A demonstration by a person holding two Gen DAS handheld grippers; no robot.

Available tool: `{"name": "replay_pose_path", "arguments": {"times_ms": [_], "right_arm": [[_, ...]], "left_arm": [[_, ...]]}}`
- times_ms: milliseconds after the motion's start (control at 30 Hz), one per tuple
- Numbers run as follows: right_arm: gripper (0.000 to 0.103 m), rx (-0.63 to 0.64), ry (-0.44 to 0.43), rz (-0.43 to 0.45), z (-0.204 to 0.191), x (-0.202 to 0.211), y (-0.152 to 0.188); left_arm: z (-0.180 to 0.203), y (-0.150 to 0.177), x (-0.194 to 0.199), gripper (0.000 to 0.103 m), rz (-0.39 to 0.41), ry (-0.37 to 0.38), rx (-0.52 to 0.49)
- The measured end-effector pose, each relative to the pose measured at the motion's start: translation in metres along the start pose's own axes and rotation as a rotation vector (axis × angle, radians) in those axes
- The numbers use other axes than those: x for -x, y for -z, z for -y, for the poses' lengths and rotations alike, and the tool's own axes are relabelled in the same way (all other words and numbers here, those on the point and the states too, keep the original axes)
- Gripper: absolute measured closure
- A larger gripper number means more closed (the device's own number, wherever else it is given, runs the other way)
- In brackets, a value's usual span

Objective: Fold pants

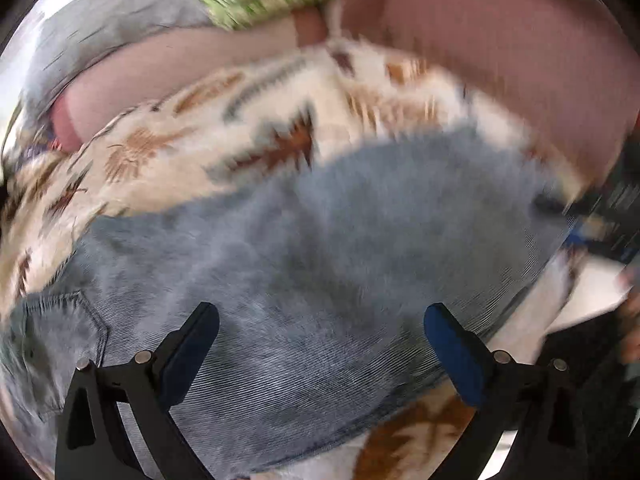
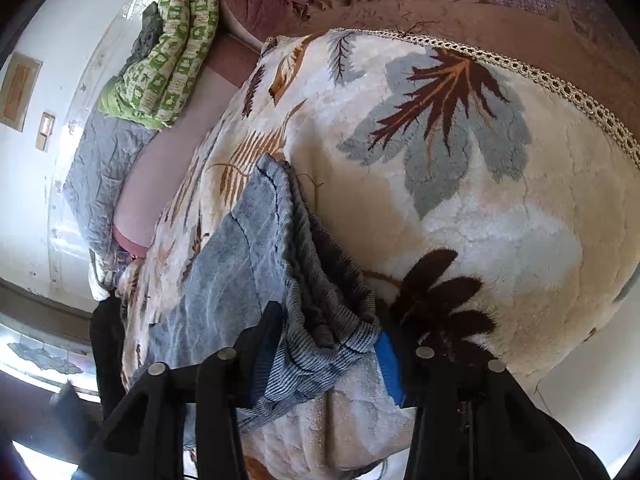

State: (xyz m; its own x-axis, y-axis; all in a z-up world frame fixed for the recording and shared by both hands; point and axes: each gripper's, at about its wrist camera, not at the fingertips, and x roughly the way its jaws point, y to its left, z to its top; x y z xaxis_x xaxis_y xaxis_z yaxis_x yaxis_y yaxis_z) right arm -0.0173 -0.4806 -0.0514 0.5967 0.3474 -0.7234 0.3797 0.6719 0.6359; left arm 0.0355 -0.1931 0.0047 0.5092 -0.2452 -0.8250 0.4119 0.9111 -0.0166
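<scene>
Grey-blue denim pants point(image 1: 304, 248) lie spread on a cream leaf-patterned blanket point(image 2: 500, 208) covering a bed. The left gripper point(image 1: 322, 340) hovers above the denim, jaws wide apart and empty (that view is motion-blurred). The right gripper point(image 2: 328, 344) has its jaws clamped on a bunched fold of the pants near the blanket's edge. A green quilt point(image 2: 172, 44) lies beyond.

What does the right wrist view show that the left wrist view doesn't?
Right wrist only: the right gripper with the pants' ribbed waistband bunched between its fingers, plus the blanket's lace edge. Left wrist only: the left gripper open above flat denim, and a back pocket. Both: the grey-blue pants on the leaf-patterned blanket, and the green quilt behind.
</scene>
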Motion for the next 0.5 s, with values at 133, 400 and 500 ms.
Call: {"name": "replay_pose_path", "arguments": {"times_ms": [133,400,500], "right_arm": [[0.063,0.030,0.042,0.000,-0.006,0.000,0.000],[0.069,0.110,0.154,-0.027,-0.024,0.000,-0.003],[0.069,0.115,0.185,-0.038,-0.028,-0.003,-0.005]], "left_arm": [[-0.032,0.003,0.006,0.000,0.052,-0.141,0.128],[-0.032,0.002,-0.011,0.002,-0.031,-0.075,0.153],[-0.028,0.000,-0.013,0.002,-0.015,-0.140,0.117]]}}
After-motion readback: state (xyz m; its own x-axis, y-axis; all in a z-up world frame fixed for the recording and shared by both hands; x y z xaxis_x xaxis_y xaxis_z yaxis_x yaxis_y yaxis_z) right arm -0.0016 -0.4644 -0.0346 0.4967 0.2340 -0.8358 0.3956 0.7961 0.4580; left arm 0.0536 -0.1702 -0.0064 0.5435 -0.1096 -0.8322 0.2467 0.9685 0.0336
